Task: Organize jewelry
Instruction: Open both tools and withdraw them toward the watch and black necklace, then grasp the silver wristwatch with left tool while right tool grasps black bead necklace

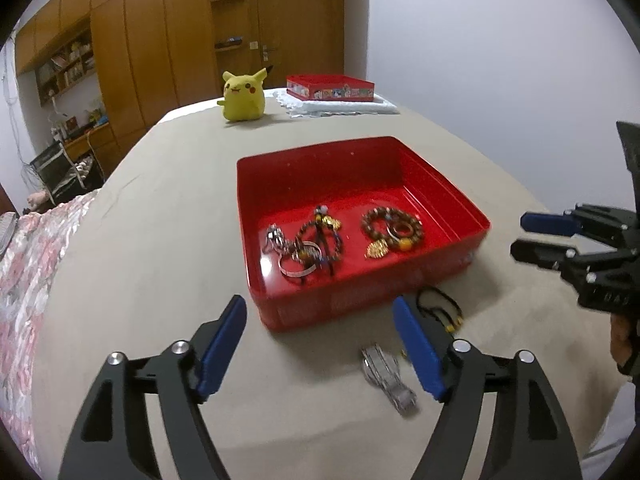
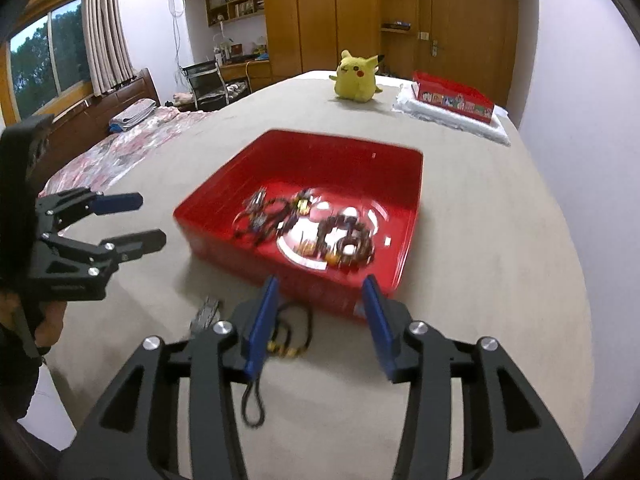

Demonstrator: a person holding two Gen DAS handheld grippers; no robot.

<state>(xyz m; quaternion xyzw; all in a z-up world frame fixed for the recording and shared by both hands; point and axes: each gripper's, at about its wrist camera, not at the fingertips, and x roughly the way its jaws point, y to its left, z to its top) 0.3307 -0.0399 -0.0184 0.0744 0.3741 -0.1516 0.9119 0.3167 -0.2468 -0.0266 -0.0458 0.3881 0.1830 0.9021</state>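
A red tray [image 1: 360, 156] stands on the beige cloth and holds a brown bead bracelet [image 1: 392, 226] and a tangle of rings and bangles [image 1: 304, 244]. In front of the tray lie a silver watch band [image 1: 386, 376] and a black cord with gold beads [image 1: 440, 308]. My left gripper [image 1: 318, 308] hovers open over the tray's near edge, holding nothing. My right gripper [image 2: 321, 284] is open too, above the black cord [image 2: 292, 332], with nothing between its pads. In each wrist view the other gripper shows at the side: the right one [image 1: 522, 235], the left one [image 2: 150, 219]. The tray [image 2: 416, 184] looks blurred in the right wrist view.
A yellow plush toy [image 1: 242, 96] and a red printed tin [image 1: 330, 88] on a white cloth sit at the far end of the table. A flowered quilt [image 1: 24, 260] lies to the left. A person's hand [image 1: 620, 336] grips the right tool.
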